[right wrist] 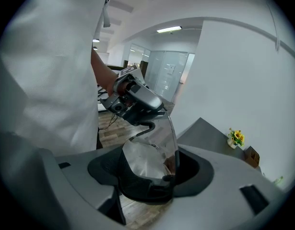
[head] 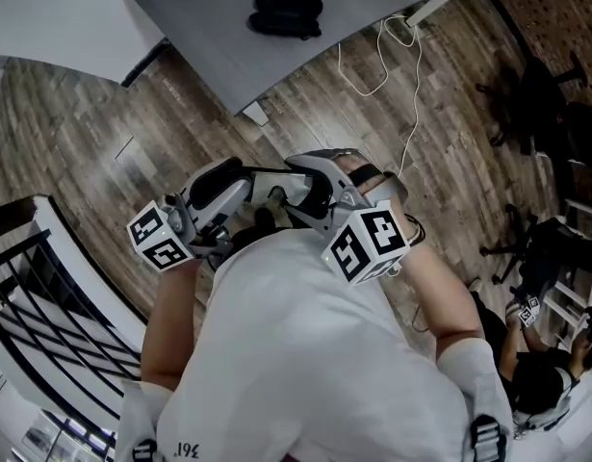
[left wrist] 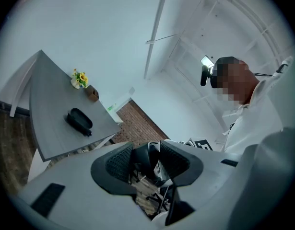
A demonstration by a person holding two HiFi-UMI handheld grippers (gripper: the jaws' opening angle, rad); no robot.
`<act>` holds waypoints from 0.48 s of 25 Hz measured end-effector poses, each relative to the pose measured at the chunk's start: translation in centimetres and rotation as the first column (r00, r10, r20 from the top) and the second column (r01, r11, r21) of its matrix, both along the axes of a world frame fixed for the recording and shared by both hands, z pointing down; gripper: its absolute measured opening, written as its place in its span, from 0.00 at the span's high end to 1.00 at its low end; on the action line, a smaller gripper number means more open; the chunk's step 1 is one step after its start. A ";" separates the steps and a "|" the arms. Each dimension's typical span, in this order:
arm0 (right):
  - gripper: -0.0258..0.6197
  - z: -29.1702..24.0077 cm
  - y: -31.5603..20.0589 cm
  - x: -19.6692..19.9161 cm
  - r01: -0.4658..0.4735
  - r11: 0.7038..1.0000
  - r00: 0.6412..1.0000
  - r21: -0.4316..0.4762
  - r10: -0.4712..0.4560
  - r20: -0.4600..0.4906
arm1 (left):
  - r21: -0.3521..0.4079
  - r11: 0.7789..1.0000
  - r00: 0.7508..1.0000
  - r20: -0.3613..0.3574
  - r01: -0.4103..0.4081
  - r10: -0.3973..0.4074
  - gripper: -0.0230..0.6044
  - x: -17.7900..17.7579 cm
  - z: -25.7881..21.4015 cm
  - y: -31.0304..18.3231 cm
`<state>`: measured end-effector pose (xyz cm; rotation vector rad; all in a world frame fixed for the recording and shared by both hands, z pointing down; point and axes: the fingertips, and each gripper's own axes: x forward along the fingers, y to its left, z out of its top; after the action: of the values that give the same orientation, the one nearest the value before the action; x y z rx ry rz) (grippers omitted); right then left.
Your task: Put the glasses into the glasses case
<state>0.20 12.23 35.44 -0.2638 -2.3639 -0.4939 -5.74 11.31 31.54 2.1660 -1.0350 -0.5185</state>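
A person is standing well away from a grey tabletop (head: 194, 37), holding both grippers close to the chest. The step in hand appears to be carrying the glasses (right wrist: 148, 163) toward the glasses case (head: 287, 12).

The right gripper (right wrist: 149, 171) is keeping its jaws fairly wide, clamping a clear lens and its dark rim. The left gripper (left wrist: 147, 163) is holding its jaws narrower, seemingly pressing on a dark part of the frame.

The next move probably calls for closing the gap to the tabletop and lining the glasses up over the case.

The head view is showing the case at the frame's upper middle, but the glasses are barely visible there. Only the right gripper view is showing the lens gripped, with the left gripper above it. The left gripper view is showing yellow flowers (left wrist: 79, 78) near the case.
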 end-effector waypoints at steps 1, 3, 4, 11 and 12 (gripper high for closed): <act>0.52 0.0 -0.6 0.1 0.001 1.000 1.000 -0.002 -0.001 0.003 | -0.002 1.000 1.000 0.001 0.006 -0.006 0.70 0.1 0.0 -0.6; 0.52 0.1 -1.7 0.4 0.003 1.000 1.000 -0.007 -0.003 0.005 | -0.009 1.000 1.000 0.001 0.015 -0.015 0.70 0.3 0.1 -1.7; 0.52 0.2 -2.1 0.5 0.005 1.000 1.000 -0.011 -0.005 0.005 | -0.015 1.000 1.000 0.001 0.018 -0.018 0.70 0.5 0.2 -2.1; 0.52 0.8 -4.2 0.9 0.004 1.000 1.000 -0.029 -0.004 0.003 | -0.048 0.999 1.000 0.000 0.019 -0.019 0.70 0.8 0.8 -4.2; 0.52 0.9 -4.4 0.8 0.001 0.999 1.000 -0.032 -0.001 0.002 | -0.054 0.998 1.000 0.003 0.013 -0.013 0.70 0.7 0.9 -4.4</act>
<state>0.96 7.86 36.34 -0.2799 -2.3753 -0.4575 -4.99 6.87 32.48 2.1139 -1.0534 -0.4882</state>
